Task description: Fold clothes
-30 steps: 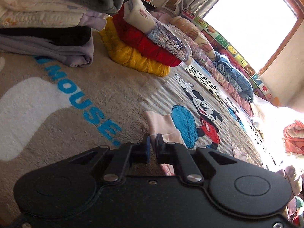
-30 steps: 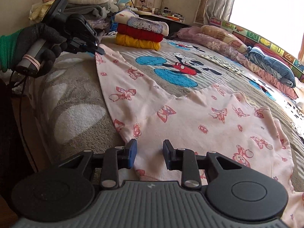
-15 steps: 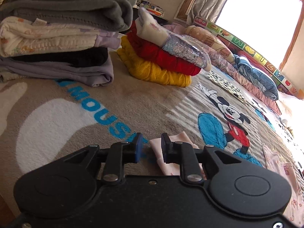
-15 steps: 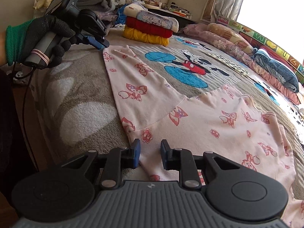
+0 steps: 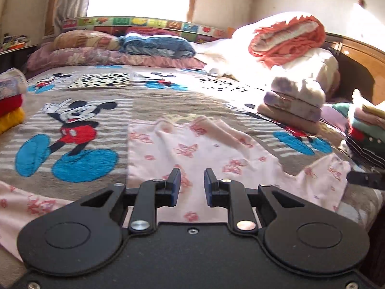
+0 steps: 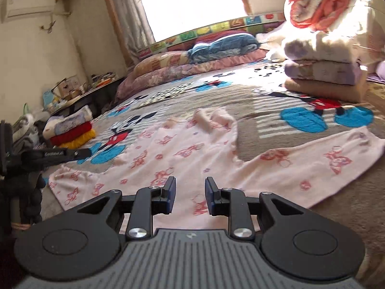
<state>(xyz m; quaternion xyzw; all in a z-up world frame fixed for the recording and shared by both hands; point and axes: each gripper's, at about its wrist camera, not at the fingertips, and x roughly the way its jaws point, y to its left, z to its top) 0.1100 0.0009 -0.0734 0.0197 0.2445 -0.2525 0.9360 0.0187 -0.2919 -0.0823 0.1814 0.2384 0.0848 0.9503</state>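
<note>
A pink garment [image 5: 192, 149] with red butterfly prints lies spread flat on the Mickey Mouse blanket [image 5: 149, 101], sleeves out to both sides. My left gripper [image 5: 191, 187] hovers over its near hem, open, with nothing between the pads. The right wrist view shows the same garment [image 6: 192, 159] with its neck end bunched up at the far side. My right gripper [image 6: 190, 196] is also over the near hem, its jaws opening slightly and gripping nothing. The left gripper [image 6: 85, 152] shows at the left edge, the right gripper [image 5: 365, 180] at the right edge.
Folded red and yellow knits [image 6: 72, 132] sit stacked at the left. Folded blankets [image 5: 296, 101] with an orange throw on top stand at the right. A pile of clothes [image 5: 365, 130] sits at the right edge. Pillows [image 5: 108, 53] line the window wall.
The left gripper let go of the pink sleeve end and opened. Both grippers swung right from the bed's left end and rolled level, now facing the garment's middle.
</note>
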